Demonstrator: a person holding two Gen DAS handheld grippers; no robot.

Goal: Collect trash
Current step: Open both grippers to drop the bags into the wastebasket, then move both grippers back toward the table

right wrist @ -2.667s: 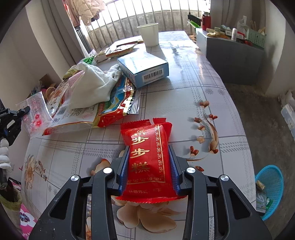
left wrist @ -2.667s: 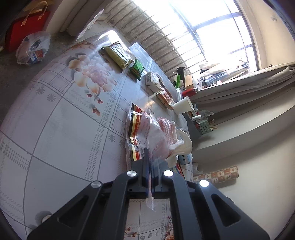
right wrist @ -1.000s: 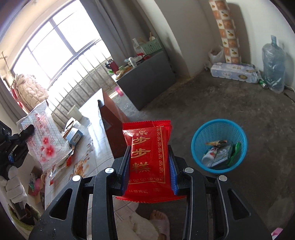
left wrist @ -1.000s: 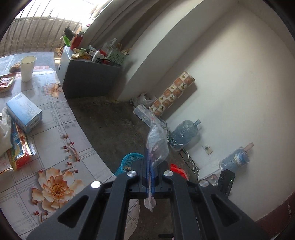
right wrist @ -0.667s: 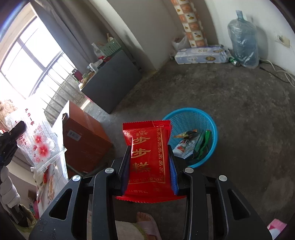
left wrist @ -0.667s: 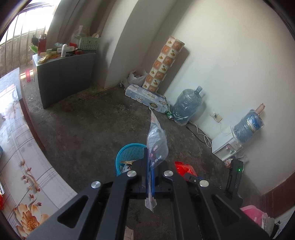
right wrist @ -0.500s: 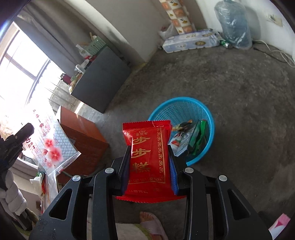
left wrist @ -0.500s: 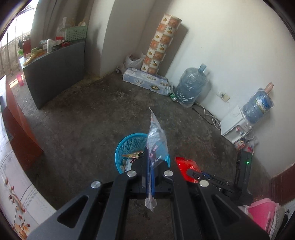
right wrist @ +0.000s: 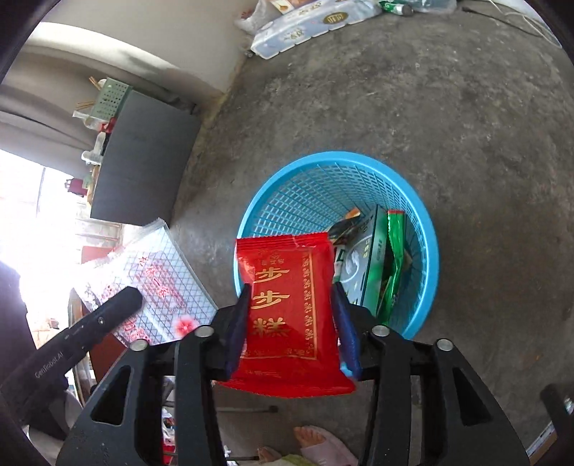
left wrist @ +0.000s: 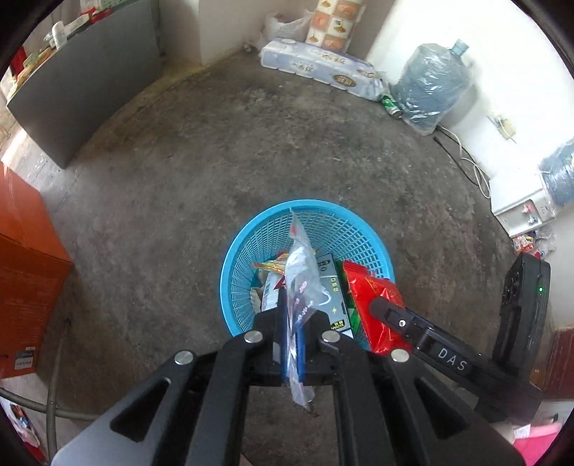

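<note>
The left tool (left wrist: 292, 337) is opening above the blue basket (left wrist: 236, 265) on the floor, a clear plastic bag (left wrist: 299, 283) still between its pads. The right tool (right wrist: 291, 322) is opening over the basket's near rim, its pads loosening around a red snack packet (right wrist: 287, 308).

You stand over a bare concrete floor (left wrist: 201, 172).
Ahead of you, white walls (left wrist: 423, 32) meet a grey cabinet (left wrist: 86, 82); water jugs (left wrist: 432, 89) and a tissue pack (left wrist: 319, 71) line the wall, daylight glaring from your left.
</note>
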